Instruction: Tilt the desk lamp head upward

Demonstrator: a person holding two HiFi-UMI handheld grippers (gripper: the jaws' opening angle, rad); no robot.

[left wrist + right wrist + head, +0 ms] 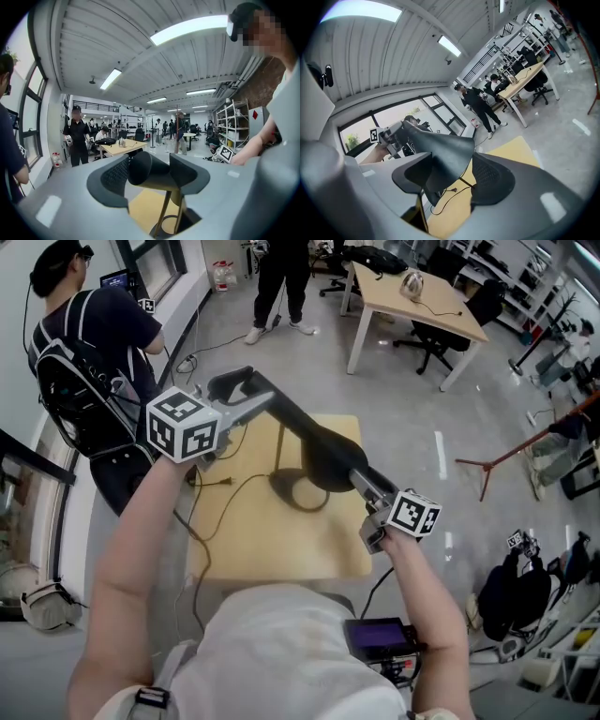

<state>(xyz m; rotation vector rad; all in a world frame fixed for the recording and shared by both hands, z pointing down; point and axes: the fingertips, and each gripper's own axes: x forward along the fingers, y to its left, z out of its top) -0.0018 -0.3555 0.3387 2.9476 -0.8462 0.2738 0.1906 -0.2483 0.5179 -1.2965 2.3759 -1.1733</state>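
desk lamp head (323, 451) gripped at both ends over the wooden desk (281, 554)
left tongs (149, 171) are clamped on its narrow black back end and right tongs (450, 176) are closed on the wide flared rim. the head sits above its ring base (298, 491) near the desk's middle, with a cord (217, 495) running off left.

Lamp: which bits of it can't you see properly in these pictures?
- Base: head view, partly covered by the lamp head; left gripper view, cut off by the body of the left gripper.
- Where the stem joins the head: head view, hidden under the head.
- Where the cord leads: right gripper view, lost behind the body of the right gripper.
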